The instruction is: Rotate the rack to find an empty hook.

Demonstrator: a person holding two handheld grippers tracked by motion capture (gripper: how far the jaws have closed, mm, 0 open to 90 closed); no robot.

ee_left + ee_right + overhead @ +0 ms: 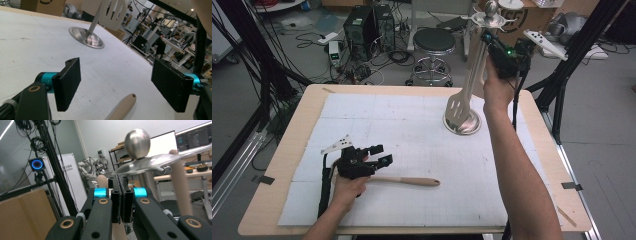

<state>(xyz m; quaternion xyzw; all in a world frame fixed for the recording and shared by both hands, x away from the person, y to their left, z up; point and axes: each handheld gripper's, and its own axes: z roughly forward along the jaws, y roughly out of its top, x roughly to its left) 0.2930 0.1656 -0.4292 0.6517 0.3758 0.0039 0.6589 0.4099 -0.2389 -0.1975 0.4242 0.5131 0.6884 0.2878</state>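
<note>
Right tool (503,50) raised at rack (472,75) top, pads together, left tool (379,155) resting apart over spoon (409,181).

a black round stool (434,41) is standing on the floor beyond the table's far edge, with a dark computer tower (368,26) sitting to its left among loose cables. a white mat (412,150) is covering the wooden table (277,165). cardboard boxes (532,20) are sitting at the back right.

No lettering, label, brand or number is sharp enough to read anywhere here.
</note>
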